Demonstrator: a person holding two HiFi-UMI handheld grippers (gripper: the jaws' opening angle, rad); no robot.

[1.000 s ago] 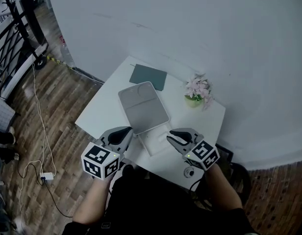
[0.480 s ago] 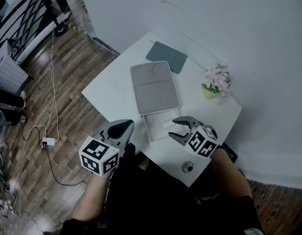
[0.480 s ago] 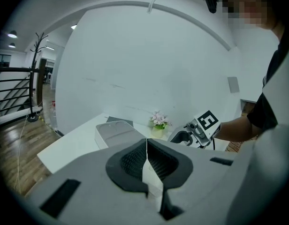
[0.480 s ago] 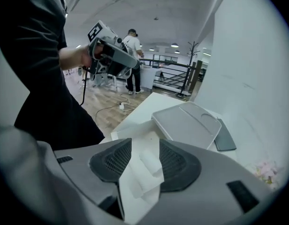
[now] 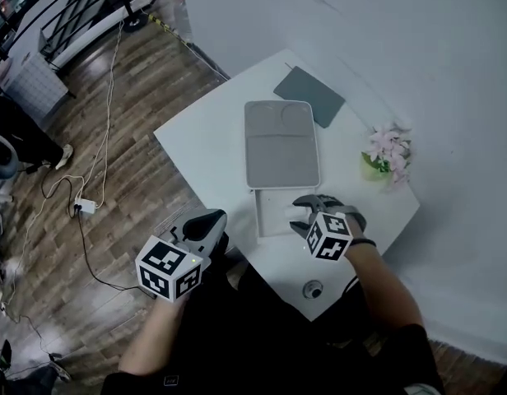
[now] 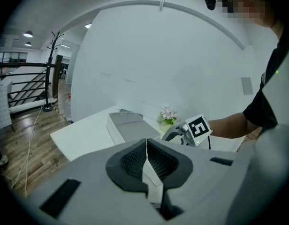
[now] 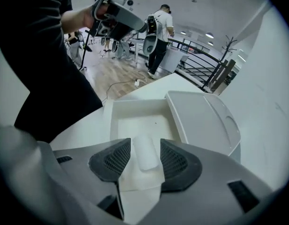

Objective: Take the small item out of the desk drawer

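Observation:
On the white desk [image 5: 206, 138] stands a flat grey box [image 5: 281, 144] with its white drawer [image 5: 268, 218] pulled out toward me. My right gripper [image 5: 305, 214] hangs over the drawer's right side. In the right gripper view a small white oblong item [image 7: 145, 151] lies on the drawer floor [image 7: 135, 118] between the jaws, with a slim gap on each side. Those jaws are opening. My left gripper [image 5: 206, 225] is shut and empty, held off the desk's near-left edge; its pads [image 6: 147, 161] meet in its own view.
A dark green pad [image 5: 309, 95] lies behind the box, and a pot of pink flowers [image 5: 385, 151] stands at the right. A small round object [image 5: 313, 288] sits near the desk's front corner. Cables and a power strip [image 5: 83, 206] lie on the wooden floor at left.
The right gripper's jaws have spread apart while it moved forward over the open drawer. The left gripper has stayed shut near the desk's front edge. The head camera has swung, shifting the scene.

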